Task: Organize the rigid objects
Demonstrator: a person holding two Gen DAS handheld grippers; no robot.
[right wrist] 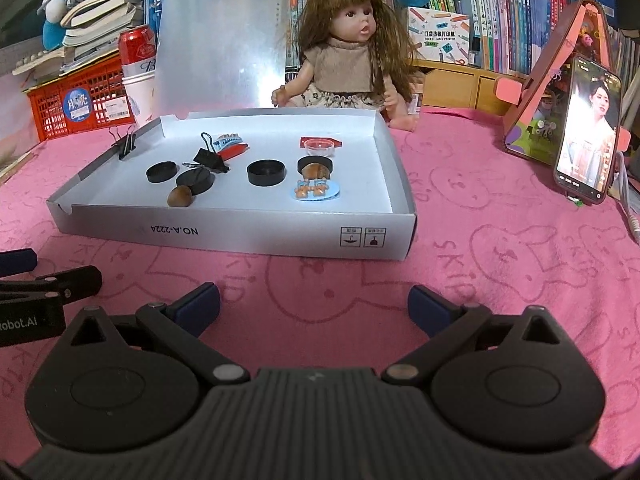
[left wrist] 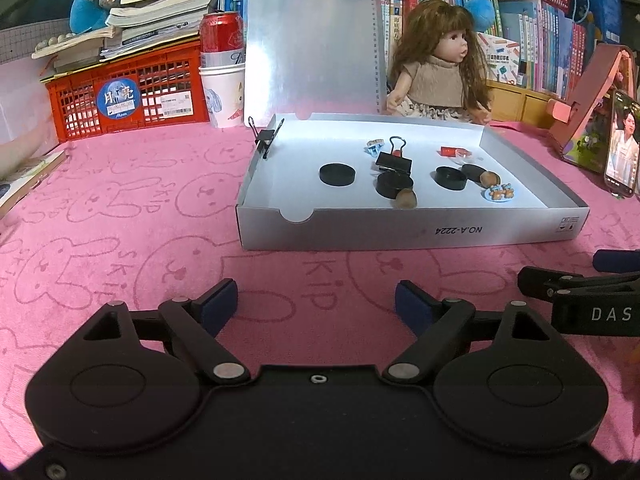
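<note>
Pink cloth (left wrist: 120,208); box (left wrist: 400,232) ahead of left tool (left wrist: 316,304) (empty).

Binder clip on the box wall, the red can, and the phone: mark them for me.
Binder clip (right wrist: 127,143), right wrist view, black body.
Red can (left wrist: 221,34), left wrist view, side label.
Phone (right wrist: 587,136), right wrist view, lit screen.

Home study or child's room: crowded bookshelves (right wrist: 500,12) at 12 to 2 o'clock, doll (right wrist: 352,52) at 12, pink bunny-print cloth (right wrist: 500,264) covering the table.
</note>
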